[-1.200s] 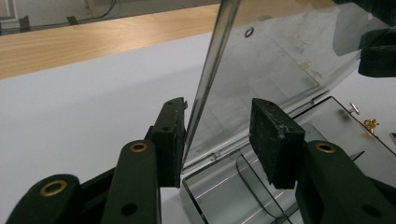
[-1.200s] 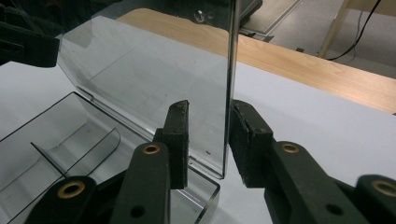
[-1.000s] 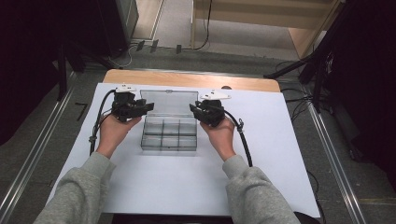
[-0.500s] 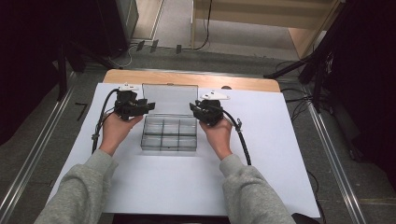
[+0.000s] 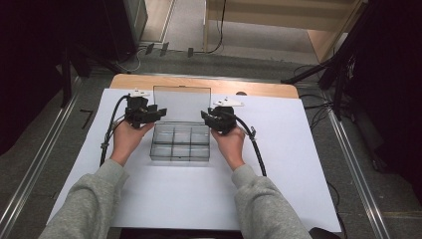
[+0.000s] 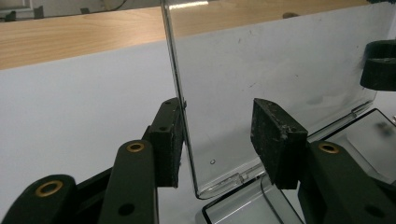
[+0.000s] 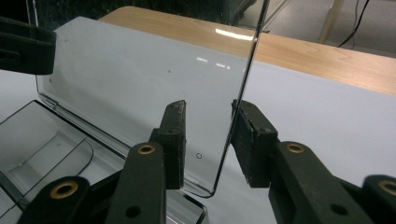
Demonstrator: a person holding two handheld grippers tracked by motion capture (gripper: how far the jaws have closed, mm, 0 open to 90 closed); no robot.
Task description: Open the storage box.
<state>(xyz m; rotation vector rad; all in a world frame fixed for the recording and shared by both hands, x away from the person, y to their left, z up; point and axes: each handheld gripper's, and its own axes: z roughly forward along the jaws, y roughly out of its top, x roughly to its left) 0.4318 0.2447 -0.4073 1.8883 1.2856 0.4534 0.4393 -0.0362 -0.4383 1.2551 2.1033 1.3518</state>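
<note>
Jaws first: the left hand-held gripper (image 6: 224,140) has its pads spread to either side of the left end of the clear lid (image 6: 280,70), one pad touching or nearly touching the lid's edge and the other standing well off it, so nothing is clamped; these jaws have just been opening, with the lid between them. The right hand-held gripper (image 7: 208,140) straddles the lid's right end the same way, one pad just beside the thin edge, the other apart with a plain gap, and its jaws have likewise just been opening around the lid. Both hand-held grippers, then, stand open and loose about the panel. In the high view the left hand-held gripper (image 5: 160,112) and the right hand-held gripper (image 5: 205,116) face each other across the box, each pointing inward at one short end of the lid (image 5: 182,103). The lid stands upright on its hinge at the far edge of the clear compartment box (image 5: 180,144), its long axis running left to right across the table (image 5: 298,164) (the same line that joins the two hand-held grippers). Neither hand is nearer: each sits at its own end. Any withdrawal should, I judge, go straight outward along that axis, so a pad does not drag the upright lid over.
</note>
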